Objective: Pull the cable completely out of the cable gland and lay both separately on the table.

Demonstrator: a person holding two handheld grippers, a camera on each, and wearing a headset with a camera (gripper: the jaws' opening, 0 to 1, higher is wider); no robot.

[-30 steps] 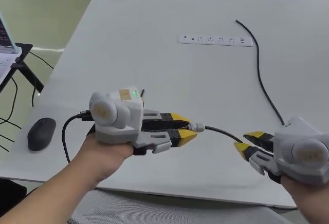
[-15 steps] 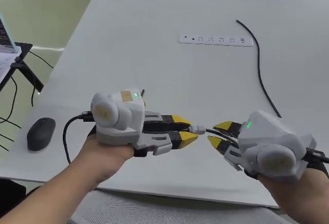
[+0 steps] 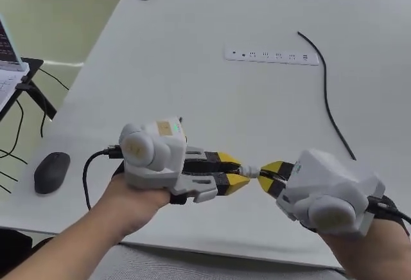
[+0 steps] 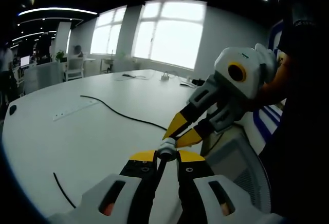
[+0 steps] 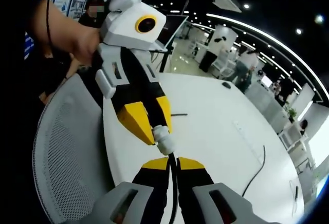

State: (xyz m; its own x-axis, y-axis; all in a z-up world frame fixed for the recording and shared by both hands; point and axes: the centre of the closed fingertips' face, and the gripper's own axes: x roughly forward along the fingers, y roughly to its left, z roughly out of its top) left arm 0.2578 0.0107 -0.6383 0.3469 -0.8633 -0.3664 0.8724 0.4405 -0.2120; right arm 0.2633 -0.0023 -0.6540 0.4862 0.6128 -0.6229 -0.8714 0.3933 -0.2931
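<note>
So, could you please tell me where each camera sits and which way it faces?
Head view: on the headset, facing forward and down at the table; left hand and right hand show, holding left gripper and right gripper tip to tip.
Left gripper view: on the left gripper, looking along its jaws, shut on the cable gland, at the right gripper.
Right gripper view: on the right gripper, looking along its jaws, pinching the cable, at the left gripper and left hand.
Shared: all three show the cable gland.
</note>
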